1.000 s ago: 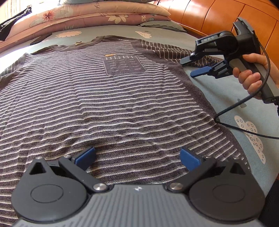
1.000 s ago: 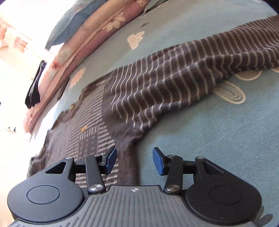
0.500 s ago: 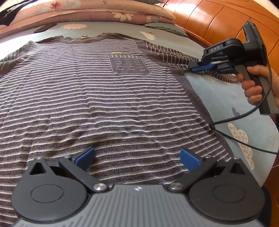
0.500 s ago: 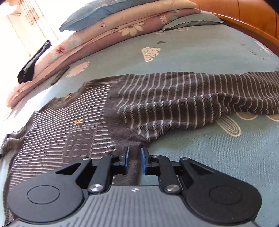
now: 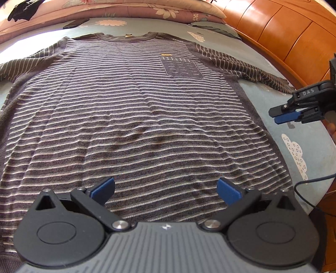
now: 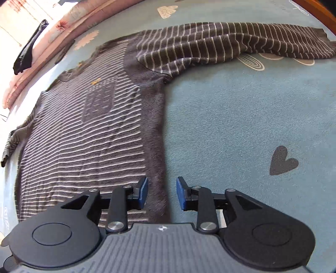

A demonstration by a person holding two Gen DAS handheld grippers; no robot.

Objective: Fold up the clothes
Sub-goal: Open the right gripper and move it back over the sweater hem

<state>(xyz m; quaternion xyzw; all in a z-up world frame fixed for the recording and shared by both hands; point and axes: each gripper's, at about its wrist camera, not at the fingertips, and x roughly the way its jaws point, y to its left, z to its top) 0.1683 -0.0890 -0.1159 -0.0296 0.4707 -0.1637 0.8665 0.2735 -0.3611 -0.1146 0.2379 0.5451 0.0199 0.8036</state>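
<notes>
A bed with a teal sheet [image 6: 241, 117] printed with clouds and hearts is what everything's laid on, with an orange wooden headboard [image 5: 279, 35] curving along its right edge and floral pillows [image 5: 147, 8] stacked at the far end. Spread flat, front up, across most of the bed is a grey striped sweater [image 5: 134, 117], neckline toward the pillows, hem nearest the left wrist camera. Its right sleeve [image 6: 231, 44] is stretched out sideways toward the headboard edge, a bit rumpled, cuff lying on the sheet. A chest pocket [image 5: 180, 68] is seen on the right half of the front.

The left gripper [image 5: 166, 189] is held over the hem area, jaws spread wide, nothing gripped; whether the blue pads touch the knit can't be told. The right gripper [image 6: 161, 192] is parted about halfway, straddling the plain grey side seam of the sweater low on its right edge, with nothing pinched between the pads. From the left view that same gripper is seen just off the sweater's right side over bare sheet, with a black cable [image 5: 310, 182] trailing near the bed's right edge
</notes>
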